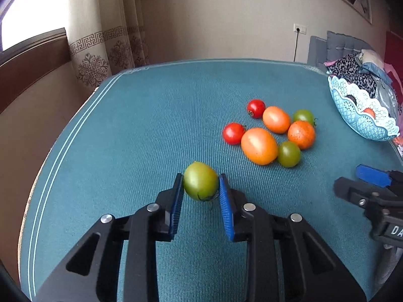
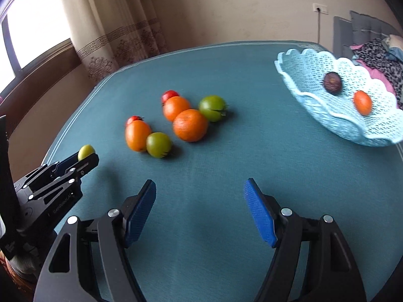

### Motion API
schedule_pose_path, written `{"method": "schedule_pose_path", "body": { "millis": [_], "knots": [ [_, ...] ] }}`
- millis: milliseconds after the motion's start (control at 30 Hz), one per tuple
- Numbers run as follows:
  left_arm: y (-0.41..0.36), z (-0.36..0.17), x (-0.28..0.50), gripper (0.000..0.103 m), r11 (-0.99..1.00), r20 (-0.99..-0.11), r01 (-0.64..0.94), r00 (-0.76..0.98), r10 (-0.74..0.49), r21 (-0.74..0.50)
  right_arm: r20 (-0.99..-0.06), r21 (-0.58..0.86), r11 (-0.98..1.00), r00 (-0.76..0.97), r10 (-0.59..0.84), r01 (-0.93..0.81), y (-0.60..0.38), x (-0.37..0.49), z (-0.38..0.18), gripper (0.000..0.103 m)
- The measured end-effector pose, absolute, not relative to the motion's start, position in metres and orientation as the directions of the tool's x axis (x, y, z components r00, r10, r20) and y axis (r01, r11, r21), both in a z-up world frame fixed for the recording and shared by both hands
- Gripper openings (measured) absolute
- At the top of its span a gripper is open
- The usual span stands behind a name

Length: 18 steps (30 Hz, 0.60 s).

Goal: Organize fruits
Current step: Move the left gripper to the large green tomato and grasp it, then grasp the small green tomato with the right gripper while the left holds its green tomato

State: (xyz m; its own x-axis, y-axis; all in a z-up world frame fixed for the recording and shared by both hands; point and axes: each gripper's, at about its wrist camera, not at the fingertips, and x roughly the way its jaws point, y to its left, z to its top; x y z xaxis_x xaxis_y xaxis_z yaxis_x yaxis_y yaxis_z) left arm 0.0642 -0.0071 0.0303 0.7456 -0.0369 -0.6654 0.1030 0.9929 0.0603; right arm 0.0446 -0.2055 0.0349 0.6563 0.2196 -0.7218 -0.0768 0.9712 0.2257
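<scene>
My left gripper is shut on a green tomato, held just above the teal table; it also shows in the right wrist view. A cluster of several fruits lies ahead: red tomatoes, orange fruits and green tomatoes. My right gripper is open and empty over bare cloth, nearer than the cluster. A light blue lattice basket at the right holds a dark fruit and an orange fruit.
The teal tablecloth covers the table, whose left edge runs near a curtain and window. A grey chair with clothes stands behind the basket at the right.
</scene>
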Motion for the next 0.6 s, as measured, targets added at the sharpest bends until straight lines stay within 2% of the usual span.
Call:
{"method": "schedule_pose_path", "body": {
  "millis": [200, 233, 267, 367, 600],
  "knots": [
    [0.008, 0.033, 0.064, 0.029, 0.999, -0.655, 0.049, 0.755, -0.042, -0.008, -0.723, 0.191, 0.971, 0.649, 0.238, -0.144, -0.176, 0.066, 0.036, 0.072],
    [0.009, 0.033, 0.066, 0.029, 0.999, -0.656, 0.046, 0.754, -0.043, -0.012, -0.723, 0.193, 0.969, 0.645, 0.249, -0.157, -0.173, 0.070, 0.036, 0.068],
    [0.011, 0.032, 0.066, 0.029, 0.999, -0.656, 0.046, 0.753, -0.045, -0.016, -0.725, 0.195, 0.966, 0.638, 0.260, -0.172, -0.168, 0.075, 0.035, 0.060],
    [0.012, 0.032, 0.066, 0.029, 0.999, -0.653, 0.045, 0.756, -0.043, -0.014, -0.736, 0.191, 0.963, 0.621, 0.270, -0.192, -0.159, 0.088, 0.032, 0.052],
    [0.012, 0.032, 0.067, 0.029, 0.999, -0.656, 0.037, 0.754, -0.038, -0.015, -0.730, 0.214, 0.953, 0.612, 0.303, -0.216, -0.151, 0.107, 0.030, 0.046]
  ]
}}
